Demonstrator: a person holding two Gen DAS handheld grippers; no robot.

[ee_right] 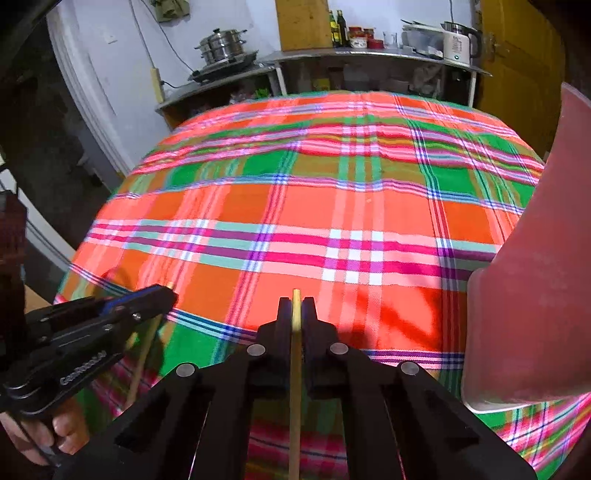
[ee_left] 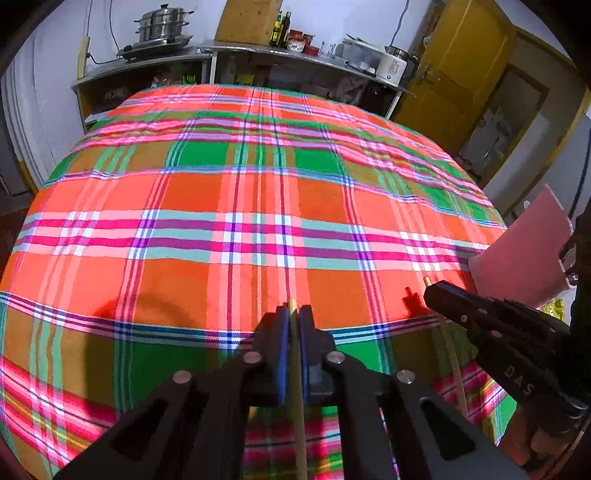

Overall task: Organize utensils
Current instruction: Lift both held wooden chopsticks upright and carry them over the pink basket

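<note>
Two pale wooden chopsticks are held above the plaid table, one in each gripper. In the left wrist view my left gripper (ee_left: 293, 314) is shut on one chopstick (ee_left: 297, 406), pinched upright between its blue pads. To its right, my right gripper (ee_left: 430, 291) clamps the second chopstick (ee_left: 452, 354). The right wrist view shows my right gripper (ee_right: 296, 306) shut on its chopstick (ee_right: 294, 387), the tip poking just past the fingers. My left gripper (ee_right: 166, 291) is at the left with its chopstick (ee_right: 142, 362) hanging below. A pink holder (ee_right: 535, 295) stands close on the right.
An orange, green and pink plaid cloth (ee_left: 236, 206) covers the table. The pink holder (ee_left: 524, 247) sits at its right edge. Behind the table, metal shelves (ee_left: 295, 51) carry a steamer pot (ee_left: 162, 26), bottles and a white kettle (ee_right: 456, 46). A yellow door (ee_left: 458, 55) stands at the back right.
</note>
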